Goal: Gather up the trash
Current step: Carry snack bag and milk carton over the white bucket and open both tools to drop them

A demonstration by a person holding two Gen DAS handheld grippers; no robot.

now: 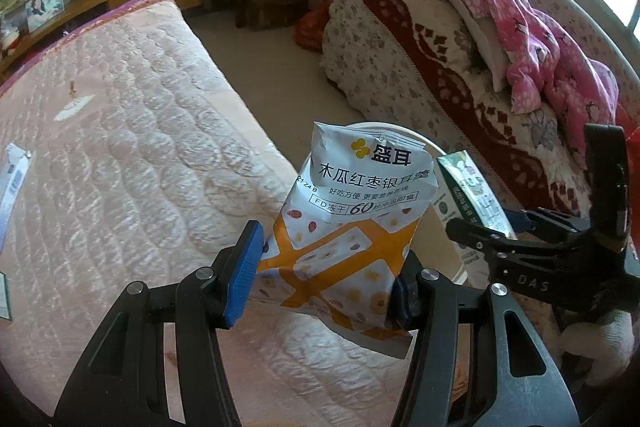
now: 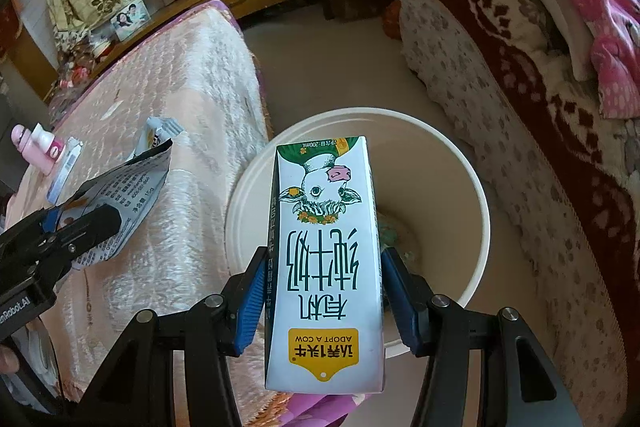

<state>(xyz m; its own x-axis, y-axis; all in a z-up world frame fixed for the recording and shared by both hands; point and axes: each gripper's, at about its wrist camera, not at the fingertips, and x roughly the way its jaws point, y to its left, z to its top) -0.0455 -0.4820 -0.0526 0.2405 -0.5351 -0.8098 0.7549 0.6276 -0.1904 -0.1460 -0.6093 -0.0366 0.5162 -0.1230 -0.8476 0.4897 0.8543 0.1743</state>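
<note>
My left gripper (image 1: 324, 271) is shut on a white and orange snack bag (image 1: 352, 219) and holds it over the bed's edge, next to a cream bin (image 1: 432, 143). My right gripper (image 2: 324, 291) is shut on a white and green milk carton (image 2: 324, 247), held upside down above the open bin (image 2: 476, 187). The right gripper (image 1: 484, 231) with the carton (image 1: 472, 195) also shows in the left wrist view. The left gripper (image 2: 76, 227) with the bag (image 2: 132, 203) shows at the left of the right wrist view. Some trash lies at the bin's bottom.
A pink quilted bed (image 1: 120, 131) lies at the left with wrappers (image 1: 12, 179) and a small pink bottle (image 2: 38, 145) on it. A sofa with a patterned blanket (image 2: 520, 99) and pink clothes (image 1: 528, 39) stands at the right. Floor (image 1: 260, 55) runs between them to wooden furniture.
</note>
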